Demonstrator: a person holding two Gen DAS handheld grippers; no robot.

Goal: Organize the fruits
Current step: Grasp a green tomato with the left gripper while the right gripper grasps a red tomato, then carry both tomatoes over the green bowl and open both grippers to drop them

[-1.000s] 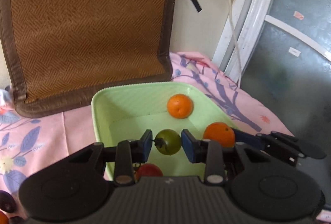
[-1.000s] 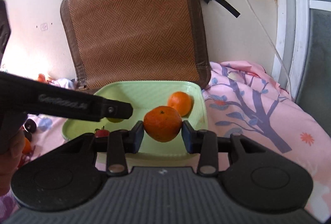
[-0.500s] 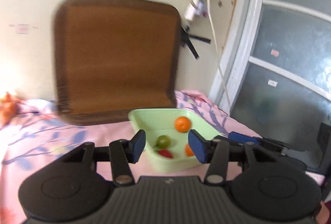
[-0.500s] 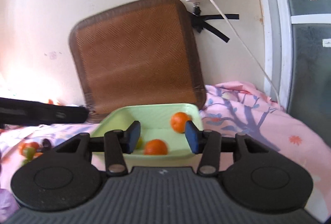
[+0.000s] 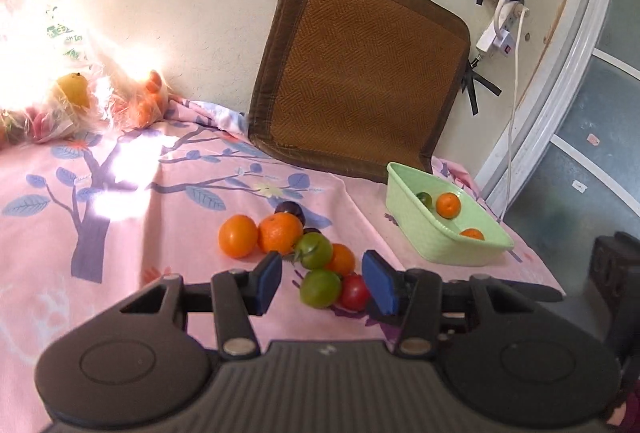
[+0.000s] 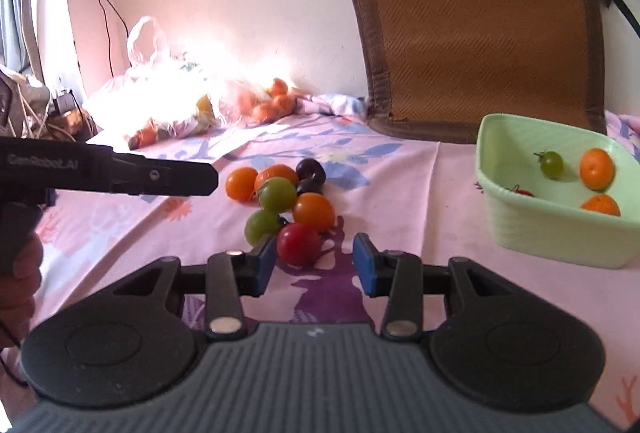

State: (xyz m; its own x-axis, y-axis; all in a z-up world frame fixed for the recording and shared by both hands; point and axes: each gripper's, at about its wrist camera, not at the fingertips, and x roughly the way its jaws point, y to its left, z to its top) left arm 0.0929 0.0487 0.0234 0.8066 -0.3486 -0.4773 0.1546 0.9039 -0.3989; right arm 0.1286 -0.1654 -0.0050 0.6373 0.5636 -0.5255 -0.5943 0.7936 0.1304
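Note:
A light green basket [image 6: 552, 229] stands on the pink cloth at the right and holds a green tomato [image 6: 552, 164], two oranges [image 6: 596, 168] and a red tomato [image 6: 520, 191]. To its left lies a pile of fruit [image 5: 312, 253]: oranges [image 5: 238, 235], green tomatoes [image 5: 320, 287], a red tomato [image 6: 299, 243] and dark plums [image 6: 310, 169]. My left gripper [image 5: 325, 283] hovers open over the near side of the pile, holding nothing. My right gripper [image 6: 314, 269] is open with its jaws closing a little, and the red tomato lies just ahead of its fingertips.
A brown woven cushion [image 5: 360, 73] leans on the wall behind the basket. Plastic bags of fruit [image 6: 168, 105] lie at the far left by the wall. A power strip, bulb and cord [image 5: 512, 13] hang at the right. The left gripper's body [image 6: 120, 177] crosses the right wrist view.
The left gripper let go of a green tomato and the right an orange, both into the basket. Both pulled back and swung left to the pile.

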